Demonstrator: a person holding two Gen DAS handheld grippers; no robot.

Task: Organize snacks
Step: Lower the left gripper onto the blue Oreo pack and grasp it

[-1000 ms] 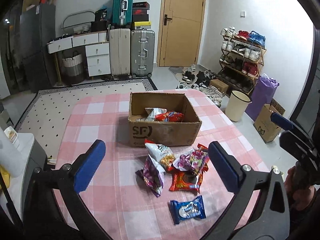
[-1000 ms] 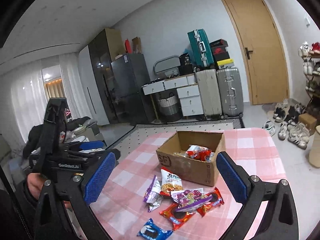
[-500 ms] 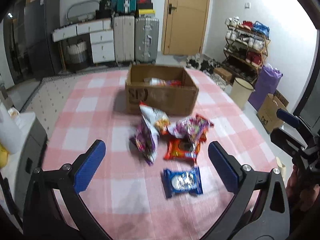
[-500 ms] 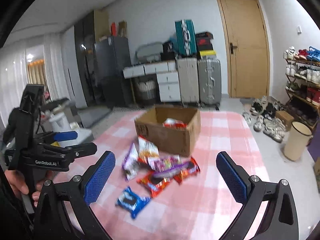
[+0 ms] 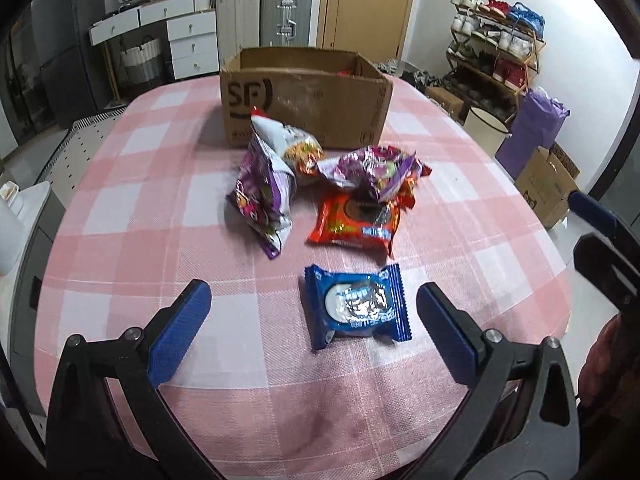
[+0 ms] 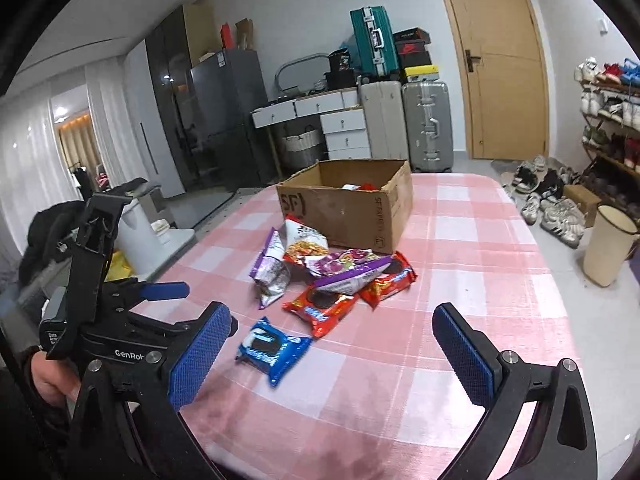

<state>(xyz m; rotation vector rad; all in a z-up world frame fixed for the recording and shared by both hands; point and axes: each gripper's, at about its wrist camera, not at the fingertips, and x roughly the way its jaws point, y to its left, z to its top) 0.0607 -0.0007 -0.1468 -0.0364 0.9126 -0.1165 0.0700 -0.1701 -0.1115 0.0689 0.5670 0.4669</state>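
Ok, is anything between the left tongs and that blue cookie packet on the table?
Nothing visible. The left tongs are open, and the blue cookie packet lies alone on the checked cloth just ahead; the other snacks are farther back toward the cardboard box.

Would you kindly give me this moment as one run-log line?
left gripper: open, nearing blue packet | right gripper: open, empty | snack pile before cardboard box

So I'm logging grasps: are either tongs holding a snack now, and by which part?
Nothing is held. Left tongs and right tongs are both open, empty.
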